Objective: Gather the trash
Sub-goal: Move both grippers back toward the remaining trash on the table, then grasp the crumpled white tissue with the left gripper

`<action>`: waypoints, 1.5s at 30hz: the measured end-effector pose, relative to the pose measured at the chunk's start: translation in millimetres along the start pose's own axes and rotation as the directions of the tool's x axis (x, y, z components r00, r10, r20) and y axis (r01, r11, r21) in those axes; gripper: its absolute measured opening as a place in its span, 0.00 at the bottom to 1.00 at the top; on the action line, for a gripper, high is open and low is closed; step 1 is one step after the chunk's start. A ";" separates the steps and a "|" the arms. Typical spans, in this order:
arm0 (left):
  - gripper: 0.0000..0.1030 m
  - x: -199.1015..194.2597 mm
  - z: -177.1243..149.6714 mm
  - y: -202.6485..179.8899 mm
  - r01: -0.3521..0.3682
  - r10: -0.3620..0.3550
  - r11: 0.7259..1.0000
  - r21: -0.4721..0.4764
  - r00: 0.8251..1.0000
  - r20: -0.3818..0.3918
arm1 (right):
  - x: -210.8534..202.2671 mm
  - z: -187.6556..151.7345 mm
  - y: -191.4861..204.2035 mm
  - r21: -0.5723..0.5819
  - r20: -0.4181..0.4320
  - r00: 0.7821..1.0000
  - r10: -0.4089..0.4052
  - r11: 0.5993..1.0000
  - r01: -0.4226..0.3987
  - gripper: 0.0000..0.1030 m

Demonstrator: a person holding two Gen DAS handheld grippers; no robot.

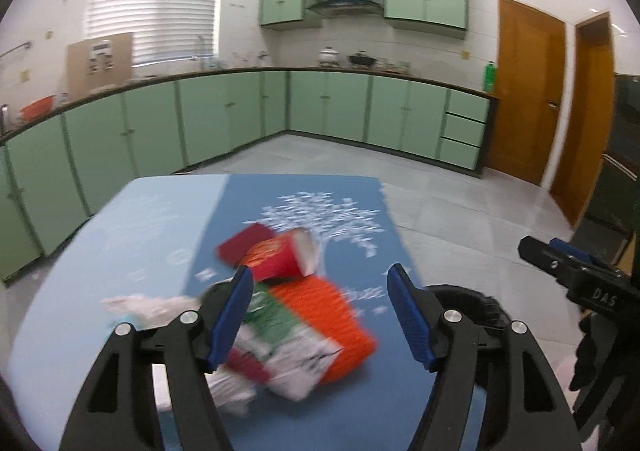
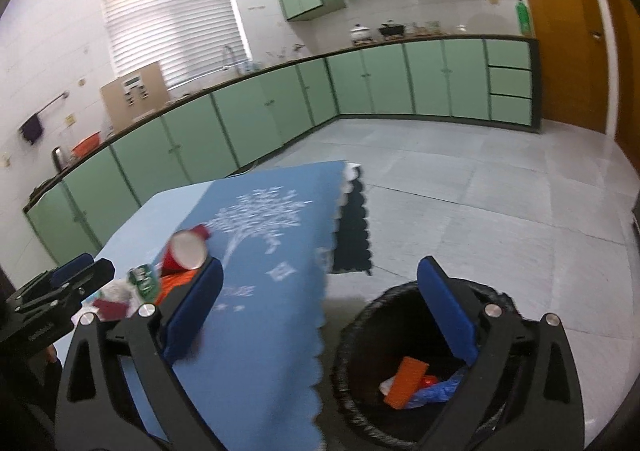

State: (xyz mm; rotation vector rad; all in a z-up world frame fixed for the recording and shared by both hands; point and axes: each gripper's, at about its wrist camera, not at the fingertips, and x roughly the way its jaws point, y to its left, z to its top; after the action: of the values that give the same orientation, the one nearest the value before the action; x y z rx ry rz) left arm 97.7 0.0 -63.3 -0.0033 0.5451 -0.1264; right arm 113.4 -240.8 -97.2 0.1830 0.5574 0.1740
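Nearest the left wrist camera, the left gripper (image 1: 320,311), a black frame with 2 blue ribbed pads, stands with its jaws apart and nothing pressed between the pads. Below and between them, on the blue tablecloth with a white tree print (image 1: 320,419), lies a blurred heap of trash: an orange corrugated carton with a green, white and red printed face (image 1: 320,327), a red paper cup on its side with its white mouth facing right (image 1: 286,253), a dark red flat packet (image 1: 242,243) behind the cup, and crumpled white paper (image 1: 148,305) to the left. The cup rests against the carton's far end. The left pad overlaps the carton's near corner in this view; contact cannot be confirmed.

In the right wrist view, the right gripper (image 2: 320,303) is wide open and empty. Its right pad hangs over a round black-lined trash bin (image 2: 352,351) standing on the grey tiled floor (image 2: 500,211) just beside the table's scalloped cloth edge. Inside the bin lie an orange flat box (image 2: 406,381), a blue plastic wrapper (image 2: 436,391) and a small red item (image 2: 429,381).

Pale green kitchen cabinets (image 2: 240,119) line the far walls, with an orange-brown wooden door (image 1: 524,91) at the right.
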 end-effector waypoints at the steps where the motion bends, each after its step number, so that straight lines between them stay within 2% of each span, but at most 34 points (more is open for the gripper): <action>1: 0.67 -4.1 -3.9 6.6 -0.020 0.020 1.000 -0.003 1.000 0.003 | -0.2 -1.2 7.6 -0.012 0.001 1.000 0.008 1.000 -0.008 0.92; 5: 0.68 -19.1 -17.8 33.3 -0.089 0.089 0.996 -0.019 0.996 0.002 | 1.8 -8.1 33.5 -0.040 -0.018 0.999 0.041 0.998 -0.042 0.92; 11: 0.75 -36.3 -36.2 63.1 -0.176 0.176 0.983 -0.053 0.984 -0.010 | 3.6 -16.3 65.1 -0.094 -0.045 0.997 0.065 0.993 -0.069 0.92; 18: 0.78 -40.6 -53.1 84.2 -0.199 0.196 0.974 -0.105 0.980 -0.043 | 3.8 -25.7 90.2 -0.151 -0.065 0.995 0.079 0.985 -0.088 0.92; 26: 0.80 -19.2 -59.7 94.0 -0.155 0.142 0.976 -0.153 0.985 -0.096 | 5.8 -33.3 104.9 -0.177 -0.089 0.992 0.085 0.979 -0.100 0.92; 27: 0.79 -17.2 -60.1 95.7 -0.150 0.134 0.975 -0.166 0.986 -0.101 | 6.4 -33.0 104.6 -0.178 -0.090 0.992 0.085 0.979 -0.100 0.92; 29: 0.66 -16.1 -60.8 97.2 -0.135 0.118 0.974 -0.181 0.988 -0.101 | 7.2 -32.7 105.5 -0.178 -0.093 0.992 0.086 0.979 -0.101 0.92; 34: 0.20 -14.1 -63.0 97.1 -0.127 0.107 0.975 -0.185 0.988 -0.112 | 11.7 -34.6 106.0 -0.173 -0.108 0.990 0.092 0.979 -0.110 0.92; 37: 0.05 -15.4 -64.4 98.5 -0.127 0.107 0.973 -0.190 0.988 -0.113 | 12.9 -35.7 108.2 -0.179 -0.113 0.989 0.098 0.977 -0.118 0.92; 39: 0.00 -17.1 -64.4 98.4 -0.126 0.108 0.973 -0.193 0.989 -0.104 | 13.1 -35.7 110.1 -0.182 -0.115 0.988 0.103 0.976 -0.123 0.92; 45: 0.00 -28.0 -56.4 96.5 -0.110 0.101 0.975 -0.193 0.993 -0.056 | 12.1 -28.8 112.7 -0.186 -0.097 0.989 0.110 0.974 -0.127 0.92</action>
State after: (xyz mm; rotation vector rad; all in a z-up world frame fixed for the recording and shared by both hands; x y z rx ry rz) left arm 56.3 100.8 -100.7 -0.1631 0.6008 0.0315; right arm 95.1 -125.3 -102.6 0.0216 0.6123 0.3519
